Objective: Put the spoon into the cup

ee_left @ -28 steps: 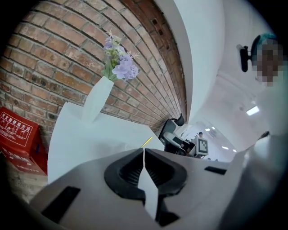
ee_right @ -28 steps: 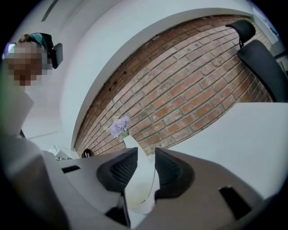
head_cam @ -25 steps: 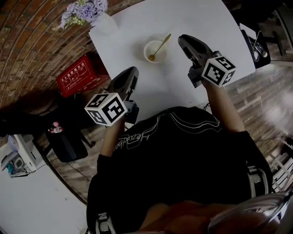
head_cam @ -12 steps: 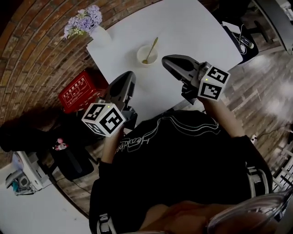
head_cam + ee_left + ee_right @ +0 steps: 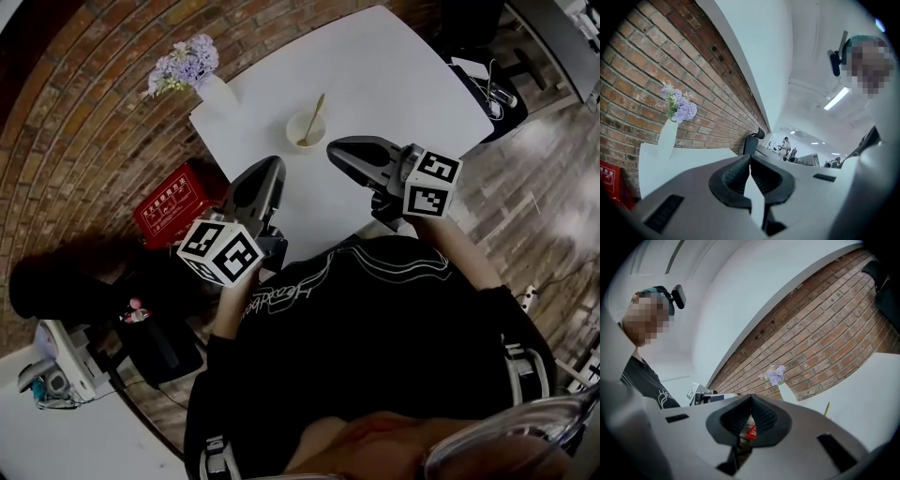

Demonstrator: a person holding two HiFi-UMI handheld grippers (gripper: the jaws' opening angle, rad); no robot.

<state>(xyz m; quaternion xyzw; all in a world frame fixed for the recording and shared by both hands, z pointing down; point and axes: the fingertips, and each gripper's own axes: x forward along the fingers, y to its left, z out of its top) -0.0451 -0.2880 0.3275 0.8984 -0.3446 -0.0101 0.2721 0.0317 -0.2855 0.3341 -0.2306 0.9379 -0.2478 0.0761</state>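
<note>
A small white cup (image 5: 306,129) stands on the white table (image 5: 394,84), and a gold spoon (image 5: 312,116) leans inside it with its handle sticking up. Both grippers hang near the table's front edge, short of the cup and apart from it. My left gripper (image 5: 274,165) is shut with nothing in it; its tips meet in the left gripper view (image 5: 750,157). My right gripper (image 5: 334,150) is also shut and empty, with its tips together in the right gripper view (image 5: 751,397). There the spoon's handle (image 5: 827,408) shows just above the gripper body.
A white vase (image 5: 217,94) of purple flowers (image 5: 185,64) stands at the table's far left corner by a brick wall (image 5: 84,112). A red box (image 5: 178,202) sits on the floor left of the table. A dark bag (image 5: 483,84) lies at the right.
Both grippers have lifted and drawn back from the cup toward the person, the right one shifting left. The spoon stays in the cup.
</note>
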